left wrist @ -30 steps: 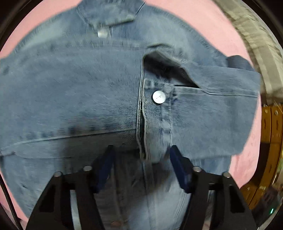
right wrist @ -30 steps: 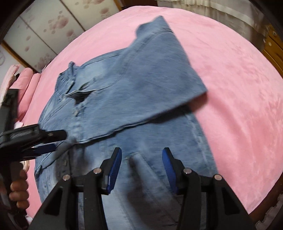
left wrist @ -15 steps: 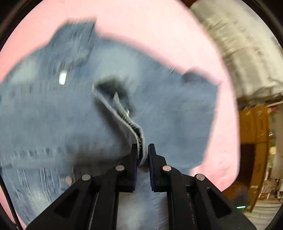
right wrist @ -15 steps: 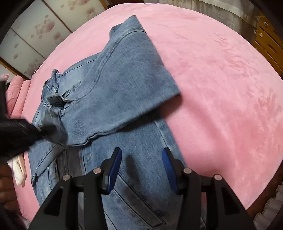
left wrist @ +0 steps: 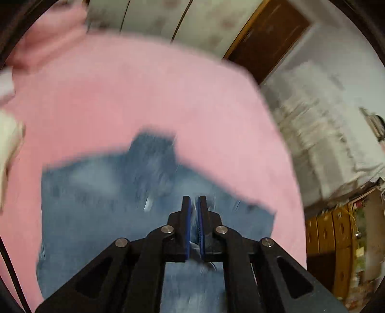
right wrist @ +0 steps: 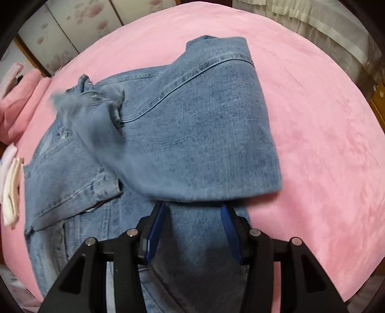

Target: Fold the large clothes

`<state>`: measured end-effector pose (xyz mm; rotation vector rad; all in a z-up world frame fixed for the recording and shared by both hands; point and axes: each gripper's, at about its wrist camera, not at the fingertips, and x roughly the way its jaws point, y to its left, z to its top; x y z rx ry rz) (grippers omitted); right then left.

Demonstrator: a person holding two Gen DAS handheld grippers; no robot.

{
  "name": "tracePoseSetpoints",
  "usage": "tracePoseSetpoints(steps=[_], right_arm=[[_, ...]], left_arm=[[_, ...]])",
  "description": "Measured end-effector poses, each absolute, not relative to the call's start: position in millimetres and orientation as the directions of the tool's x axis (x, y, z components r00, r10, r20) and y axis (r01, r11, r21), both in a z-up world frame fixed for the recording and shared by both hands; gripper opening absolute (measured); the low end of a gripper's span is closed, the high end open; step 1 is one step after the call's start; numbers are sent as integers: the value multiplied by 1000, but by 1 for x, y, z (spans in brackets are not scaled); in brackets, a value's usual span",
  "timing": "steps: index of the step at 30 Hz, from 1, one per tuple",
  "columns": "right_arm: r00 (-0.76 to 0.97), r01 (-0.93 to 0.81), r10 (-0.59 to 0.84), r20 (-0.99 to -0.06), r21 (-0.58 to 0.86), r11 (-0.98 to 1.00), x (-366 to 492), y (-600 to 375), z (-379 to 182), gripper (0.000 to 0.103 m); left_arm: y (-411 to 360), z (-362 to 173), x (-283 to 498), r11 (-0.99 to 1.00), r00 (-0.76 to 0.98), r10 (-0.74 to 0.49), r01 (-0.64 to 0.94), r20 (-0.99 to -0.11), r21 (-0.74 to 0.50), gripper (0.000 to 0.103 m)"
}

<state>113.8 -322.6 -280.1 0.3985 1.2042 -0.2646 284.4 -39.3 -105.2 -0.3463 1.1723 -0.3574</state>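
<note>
Pink bedspread (right wrist: 312, 120) beneath denim jacket (right wrist: 192, 132)

This is a bedroom in a home. A wide bed (right wrist: 324, 115) under a pink plush cover fills the view, with pink pillows (right wrist: 21, 96) at its head. Behind stand floral-patterned wardrobe panels (right wrist: 72, 21), a dark wooden door (left wrist: 269, 33), pale curtains (right wrist: 336, 31) and wooden drawers (left wrist: 332, 231).

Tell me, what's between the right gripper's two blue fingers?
Blue denim of the jacket, seen in the right wrist view. The right gripper is open and its fingers straddle it.
</note>
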Motion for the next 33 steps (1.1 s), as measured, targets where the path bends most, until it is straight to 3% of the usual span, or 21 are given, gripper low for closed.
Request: tracePoseSetpoints(steps=[2,3,6,10,16,18,19,20,22,24,28,30,33], right_arm=[[341,411,16,-940,165,897,113,-324,-280,48],[341,411,14,-940,162,897,113,-323,-281,48],[342,401,19,-940,164,902,111,-326,-283,48],[345,391,11,-938,154,907,110,-330,-283,48],[343,382,-14,-939,125,916,107,-337,-282,48],[335,372,-33,-942,100,923,103,-339,-283,48],[332,367,-39,-943,91,926,101,-341,-283,48],[329,365,-42,-943,86,927,99,-341,-284,48],[323,362,-47,-945,78,929,95,-343,-287,48],[322,362,-52,-945,72,929,91,-344,-288,50],[319,363,-60,-946,64,930,92,-343,-289,51],[324,354,-56,-944,66,933,96,-342,-288,51],[334,330,-57,-941,60,942,104,-341,-286,51]], left_arm=[[-35,-143,284,875,240,-475,25,-847,-484,7],[-35,-167,283,870,179,-482,-24,-858,-493,15],[-49,-226,269,879,59,-466,-87,-883,-470,58],[-73,-279,253,888,-39,-458,-72,-888,-454,63],[-110,-323,249,943,-66,-330,18,-942,-331,65],[-121,-323,250,930,-48,-364,33,-930,-366,65],[-126,-322,251,924,-45,-379,33,-924,-381,59],[-135,-322,249,914,-43,-401,41,-915,-403,52],[-151,-321,246,910,-48,-404,84,-914,-406,19],[-165,-317,243,909,-34,-401,109,-916,-402,11],[-177,-267,246,916,104,-396,107,-912,-386,10],[-178,-218,245,907,262,-421,149,-869,-394,9],[-175,-168,246,888,365,-460,178,-809,-425,8]])
